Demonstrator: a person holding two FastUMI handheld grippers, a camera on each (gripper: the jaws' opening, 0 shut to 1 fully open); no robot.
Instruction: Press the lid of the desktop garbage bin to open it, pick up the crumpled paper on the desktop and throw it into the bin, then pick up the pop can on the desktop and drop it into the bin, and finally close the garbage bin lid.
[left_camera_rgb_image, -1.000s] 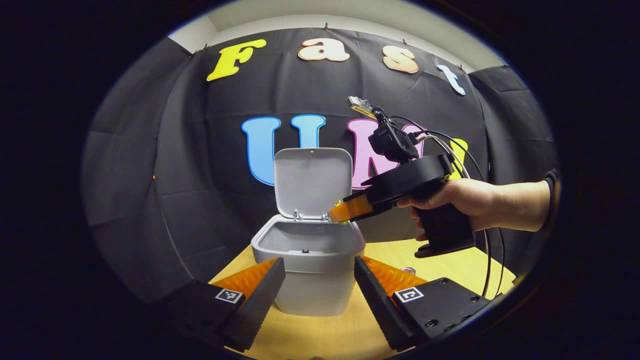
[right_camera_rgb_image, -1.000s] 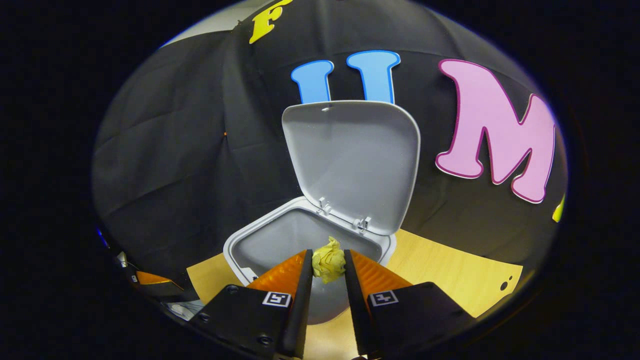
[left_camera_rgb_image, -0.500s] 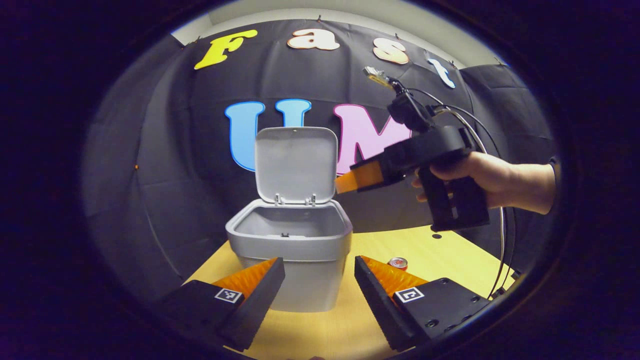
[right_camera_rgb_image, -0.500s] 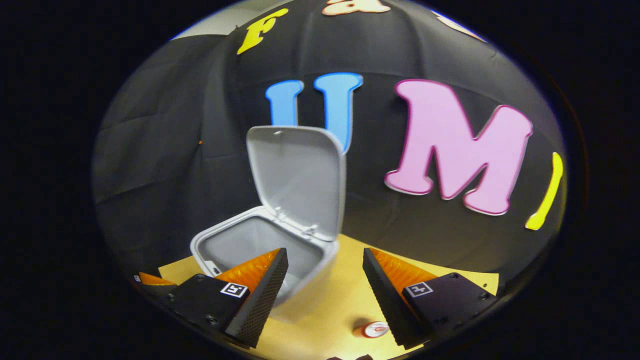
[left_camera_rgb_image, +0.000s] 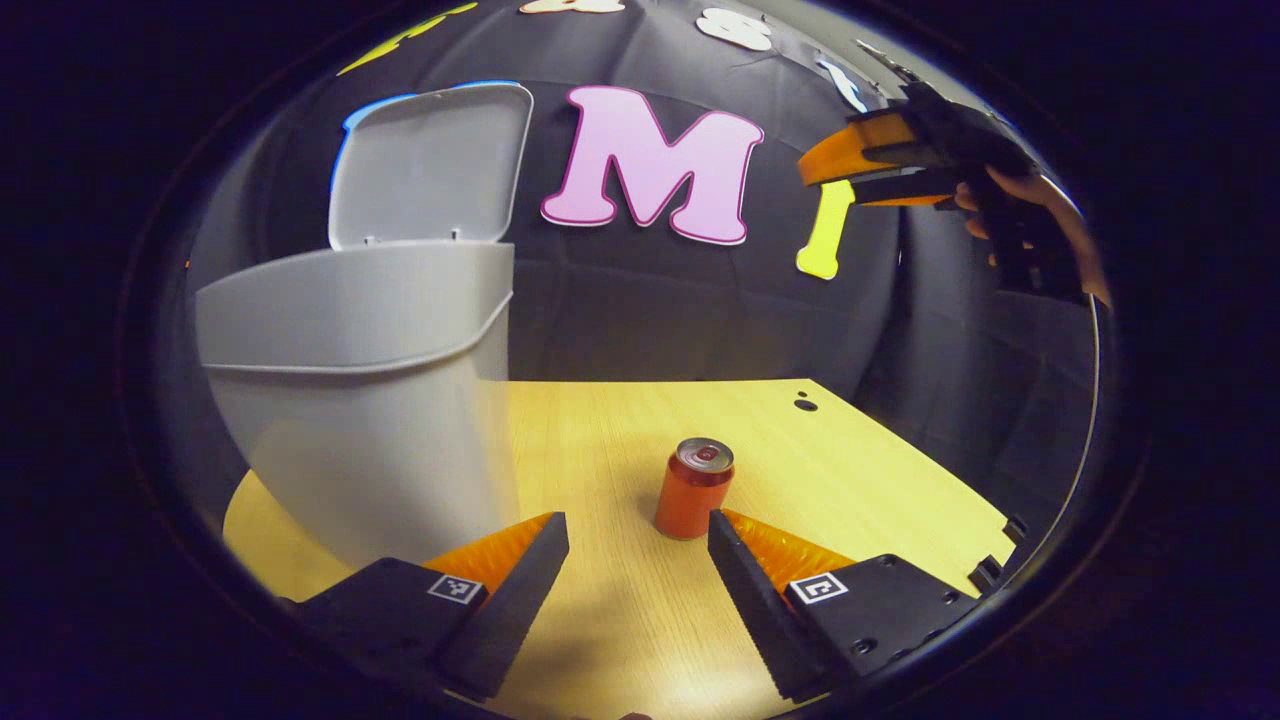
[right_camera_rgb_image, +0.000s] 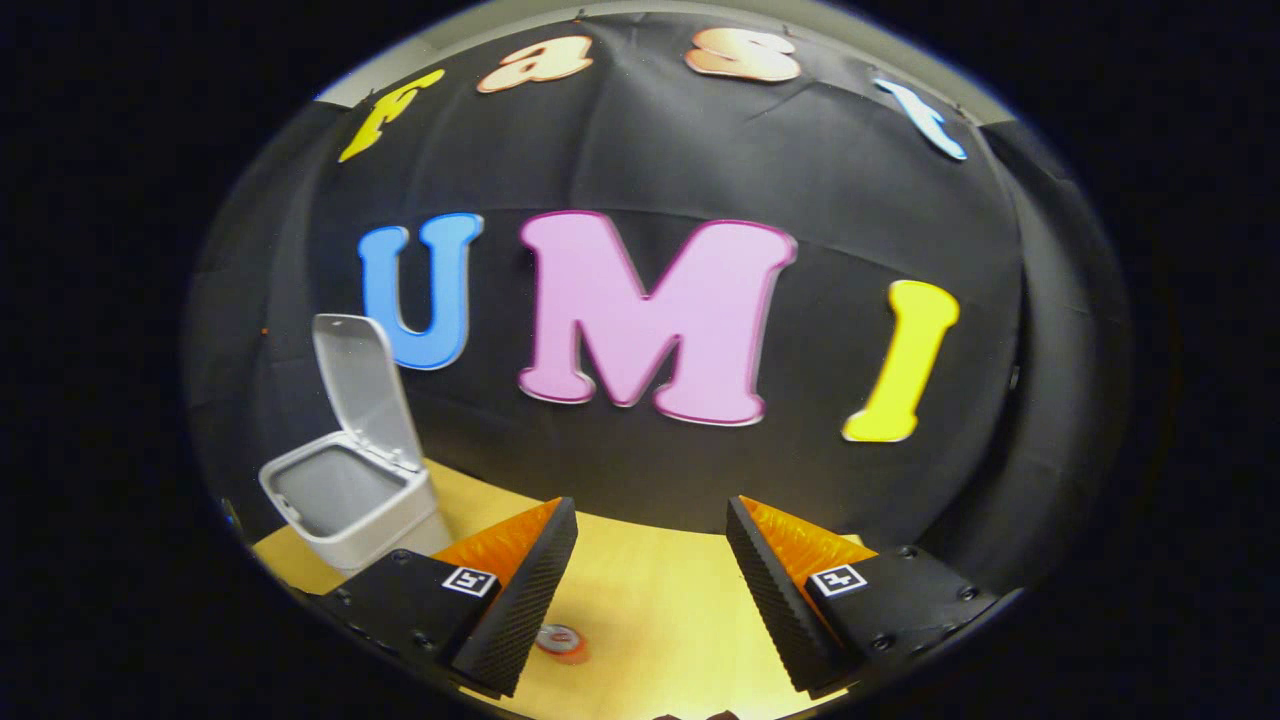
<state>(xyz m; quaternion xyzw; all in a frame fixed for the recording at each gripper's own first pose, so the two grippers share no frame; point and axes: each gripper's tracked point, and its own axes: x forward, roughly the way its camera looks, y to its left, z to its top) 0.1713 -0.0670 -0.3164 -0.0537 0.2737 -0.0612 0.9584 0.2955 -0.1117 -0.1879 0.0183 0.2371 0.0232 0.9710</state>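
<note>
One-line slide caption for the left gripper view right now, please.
Open left hand-held gripper low over the table, facing the upright pop can beside the open-lidded garbage bin.

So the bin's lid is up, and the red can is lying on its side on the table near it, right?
Not quite. The bin does have its lid up, but the red can stands upright on the table, top facing up, as the left gripper view shows.

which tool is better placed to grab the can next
Left, probably. The left tool is open, low over the table, with the upright can just ahead by its fingers. The right tool is open too but held higher up.
</note>
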